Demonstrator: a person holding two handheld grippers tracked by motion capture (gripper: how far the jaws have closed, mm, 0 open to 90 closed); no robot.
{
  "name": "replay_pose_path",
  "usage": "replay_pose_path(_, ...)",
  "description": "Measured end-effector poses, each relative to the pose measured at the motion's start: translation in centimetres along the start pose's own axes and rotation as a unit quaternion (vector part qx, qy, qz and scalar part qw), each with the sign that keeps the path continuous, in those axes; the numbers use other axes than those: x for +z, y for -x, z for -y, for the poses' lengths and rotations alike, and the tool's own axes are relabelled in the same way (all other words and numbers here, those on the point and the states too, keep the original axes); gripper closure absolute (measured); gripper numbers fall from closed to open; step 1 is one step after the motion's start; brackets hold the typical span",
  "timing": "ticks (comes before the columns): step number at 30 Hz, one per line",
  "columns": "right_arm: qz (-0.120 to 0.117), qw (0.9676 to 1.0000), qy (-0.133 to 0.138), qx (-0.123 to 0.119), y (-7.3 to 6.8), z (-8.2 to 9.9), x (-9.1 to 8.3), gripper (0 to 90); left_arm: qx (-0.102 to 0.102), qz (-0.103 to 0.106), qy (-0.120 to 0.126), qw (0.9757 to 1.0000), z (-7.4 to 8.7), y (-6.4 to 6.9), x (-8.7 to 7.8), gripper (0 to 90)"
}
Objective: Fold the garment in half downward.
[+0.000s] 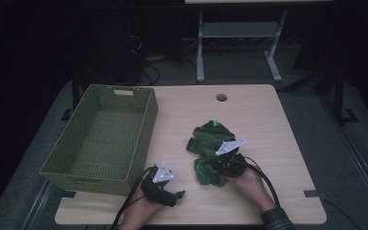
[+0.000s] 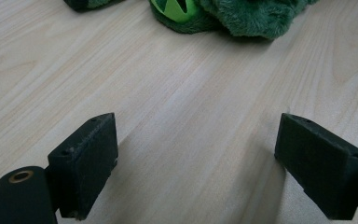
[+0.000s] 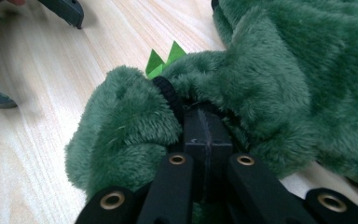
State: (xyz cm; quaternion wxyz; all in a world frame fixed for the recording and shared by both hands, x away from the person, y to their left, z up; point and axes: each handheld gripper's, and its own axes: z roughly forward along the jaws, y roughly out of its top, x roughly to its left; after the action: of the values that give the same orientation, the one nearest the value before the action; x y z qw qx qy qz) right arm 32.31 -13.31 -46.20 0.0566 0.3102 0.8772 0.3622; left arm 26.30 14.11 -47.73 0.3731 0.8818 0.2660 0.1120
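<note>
On plush (image 3: 270,79): right gripper (image 3: 208,123) clamped (fabric pinched).

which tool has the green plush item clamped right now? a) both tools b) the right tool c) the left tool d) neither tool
b: in the right gripper view the right tool has its jaws closed into the green plush item, while the left tool stands open over bare table.
</note>
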Motion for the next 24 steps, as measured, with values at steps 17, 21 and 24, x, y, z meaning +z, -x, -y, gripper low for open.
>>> replay_pose_path(17,0.009,0.9979,0.052,0.039,1.7,0.0,-3.1,60.1,-0.002,0.0,0.001,1.0,0.0,0.0,-0.1,13.6)
replay_pose_path(21,0.006,0.9981,0.048,0.039,1.7,-0.3,-3.6,54.7,-0.003,-0.001,-0.006,1.0,-0.2,0.0,0.0,14.1)
replay_pose_path(24,0.01,0.9978,0.054,0.037,1.9,-0.5,-4.2,51.8,-0.004,0.003,-0.008,1.0,-0.5,0.0,0.0,14.2)
